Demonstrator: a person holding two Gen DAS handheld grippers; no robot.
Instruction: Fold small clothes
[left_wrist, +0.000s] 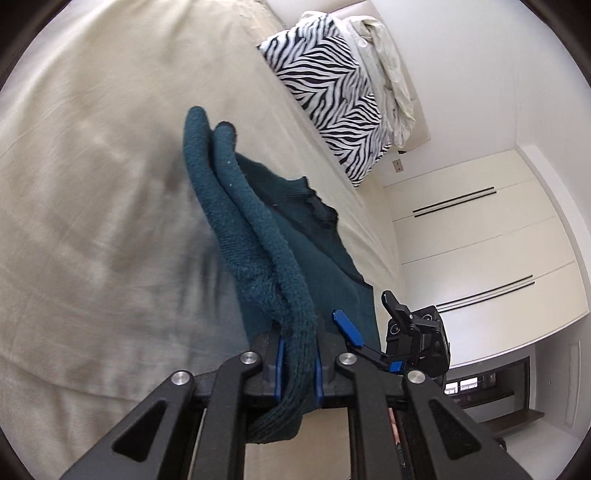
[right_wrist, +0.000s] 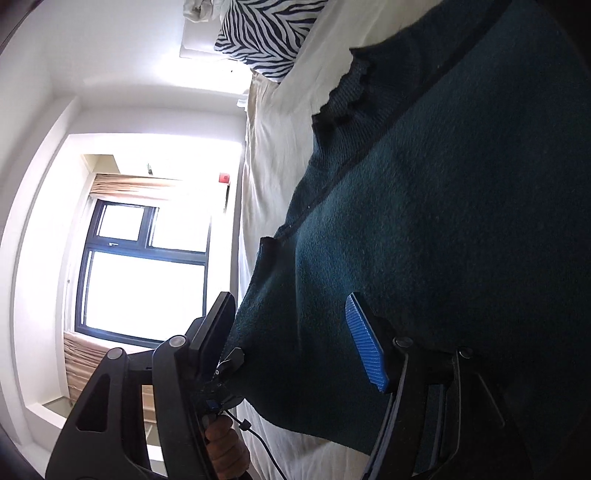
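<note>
A dark teal knitted sweater (left_wrist: 295, 236) lies on a cream bed sheet (left_wrist: 92, 166). My left gripper (left_wrist: 298, 365) is shut on a bunched fold of the sweater, which hangs out in two thick rolls ahead of the fingers. In the right wrist view the sweater (right_wrist: 443, 221) fills most of the frame. My right gripper (right_wrist: 295, 339) is open, its jaws wide apart, with the sweater's edge lying between the blue-padded finger (right_wrist: 365, 350) and the black finger (right_wrist: 218, 328). The right gripper also shows in the left wrist view (left_wrist: 365, 343), close beside the left one.
A zebra-print pillow (left_wrist: 325, 88) and a crumpled pale cloth (left_wrist: 388, 74) lie at the head of the bed. White wardrobe doors (left_wrist: 480, 240) stand beyond the bed. A bright window (right_wrist: 144, 266) shows in the right wrist view.
</note>
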